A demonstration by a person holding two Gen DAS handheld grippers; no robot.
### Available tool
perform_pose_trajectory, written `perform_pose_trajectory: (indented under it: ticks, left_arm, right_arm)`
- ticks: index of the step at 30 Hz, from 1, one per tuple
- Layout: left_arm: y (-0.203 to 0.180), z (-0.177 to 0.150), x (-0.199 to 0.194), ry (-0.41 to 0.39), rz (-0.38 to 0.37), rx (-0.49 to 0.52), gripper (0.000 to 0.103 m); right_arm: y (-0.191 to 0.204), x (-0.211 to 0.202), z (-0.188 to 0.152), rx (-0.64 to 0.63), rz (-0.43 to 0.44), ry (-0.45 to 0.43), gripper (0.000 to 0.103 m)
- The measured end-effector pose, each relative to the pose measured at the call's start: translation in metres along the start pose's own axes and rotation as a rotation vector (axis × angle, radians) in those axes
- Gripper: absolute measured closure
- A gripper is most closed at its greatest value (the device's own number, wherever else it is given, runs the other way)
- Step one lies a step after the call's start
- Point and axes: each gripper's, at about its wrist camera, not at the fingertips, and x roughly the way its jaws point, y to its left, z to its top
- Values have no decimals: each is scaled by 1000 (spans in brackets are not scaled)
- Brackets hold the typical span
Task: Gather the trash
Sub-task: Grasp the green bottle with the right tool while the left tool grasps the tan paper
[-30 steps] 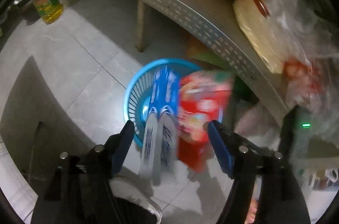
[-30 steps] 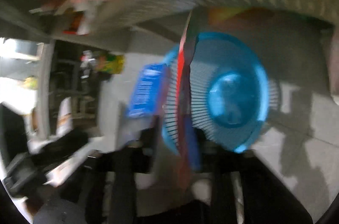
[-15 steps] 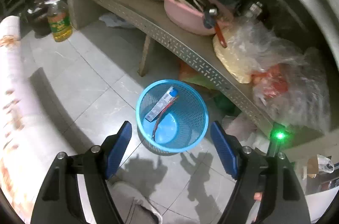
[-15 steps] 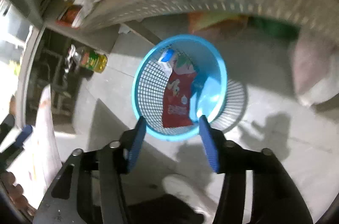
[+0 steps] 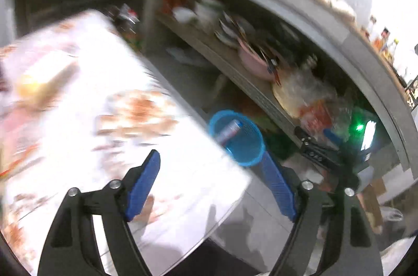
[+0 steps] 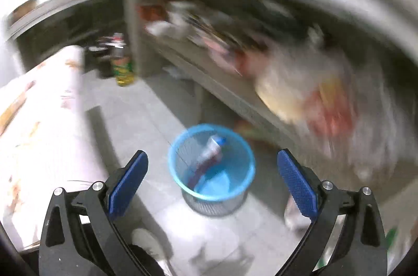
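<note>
A blue mesh basket (image 6: pixel 173 161) stands on the tiled floor below both grippers. Inside it lie a blue-and-white box (image 6: pixel 214 144) and a red wrapper (image 6: pixel 202 170). In the left wrist view the basket (image 5: pixel 248 155) is small and far, with the box (image 5: pixel 230 131) leaning in it. My left gripper (image 5: pixel 211 179) hangs high over the table edge, its jaws opening with nothing between them. My right gripper (image 6: pixel 213 182) is above the basket, its jaws also opening and empty. Both views are blurred.
A table with a white flowered cloth (image 5: pixel 117 119) fills the left, also seen in the right wrist view (image 6: pixel 39 132). A low shelf (image 6: pixel 209 85) holds dishes and plastic bags. An oil bottle (image 6: pixel 122 67) stands on the floor. A shoe (image 6: pixel 146 242) is near the bottom.
A second ago the box and the red wrapper were between the fingers over the basket; both then lay in it. Both grippers have risen and drawn back, and the table has come into view.
</note>
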Motion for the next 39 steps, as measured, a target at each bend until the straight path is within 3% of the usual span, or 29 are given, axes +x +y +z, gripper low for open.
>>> perform_pose_trajectory:
  ticks: [4,7,8,10,13,15,17,21,24,28,31,32,35,39]
  left_arm:
    - [38,-21,-61,-135,121,-9,20]
    - [72,-36,-104,-239,250,-38,20]
    - [84,-39,-115,-263,291,-50,20]
    - [113,-41,-131,-289,381,-94,20]
    - [157,-42,-144,-289,452,-184,20]
    - [185,-44,-150,-288,485,-242,20]
    - [205,-50,-156,-291,485,-284,20]
    - [237,-68,-155,-273,448,-384,33]
    - [253,-77,-148,-248,415,-448,44]
    - [264,-86,-140,-231,311,-507,52]
    - [259,-87,-136,-224,222,-501,52]
    - [257,-88,-138,-229,192,-496,52]
    - [257,-88,-150,-271,151,-500,53]
    - [267,-78,-162,-326,257,-507,52]
  right_arm:
    - [54,-44,21,-107,254,-101,8]
    - [94,-63,33,-98,588,-102,8]
    - [104,-64,35,-98,649,-80,8]
    - [132,-61,39,-99,783,2,8]
    - [181,-47,42,-93,992,184,8]
    - [220,-32,47,-76,1127,335,11]
    - [264,-25,52,-82,1201,459,12]
    - [362,-12,60,-175,1206,630,12]
    - [427,1,53,-218,1116,751,12]
    - [479,15,34,-289,986,819,14]
    - [484,21,21,-305,936,832,32]
    - [483,22,18,-305,935,841,43]
    - [466,29,12,-264,969,855,46]
    - [437,19,15,-257,1011,804,47]
